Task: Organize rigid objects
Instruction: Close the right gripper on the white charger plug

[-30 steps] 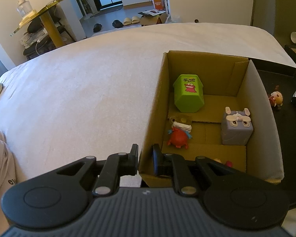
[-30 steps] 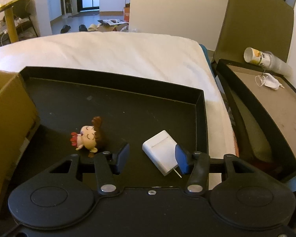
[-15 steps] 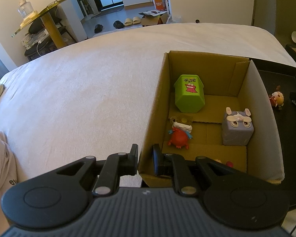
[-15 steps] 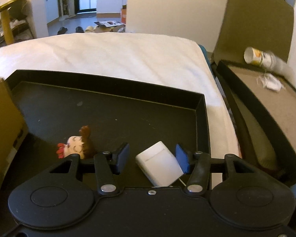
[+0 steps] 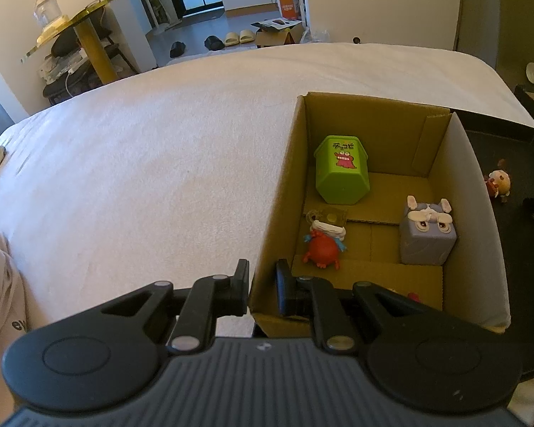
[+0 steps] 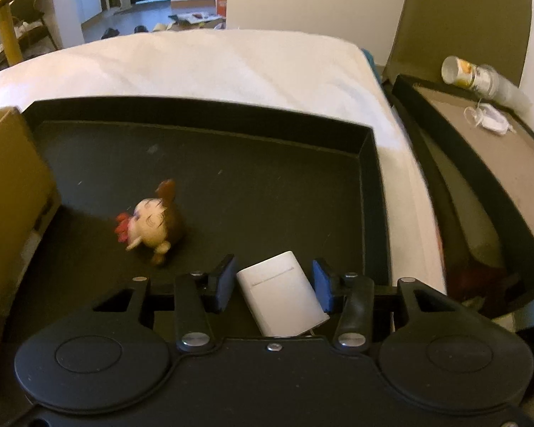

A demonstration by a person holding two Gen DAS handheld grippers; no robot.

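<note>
Left claw point(image 5: 262, 286) pinches stiff cardboard box point(image 5: 281, 192) wall. Right claw point(image 6: 272, 286) has just been closing around smooth white rectangular block point(image 6: 281, 293); pads not visibly touching. Round figurine point(image 6: 153, 219) at 10 o'clock.

On the bed point(image 5: 142, 178) a cardboard box point(image 5: 277, 213) holds three toys; the tray point(image 6: 231, 114) sits right of it, with a figurine point(image 6: 153, 217) left of the white block point(image 6: 281, 291).
</note>
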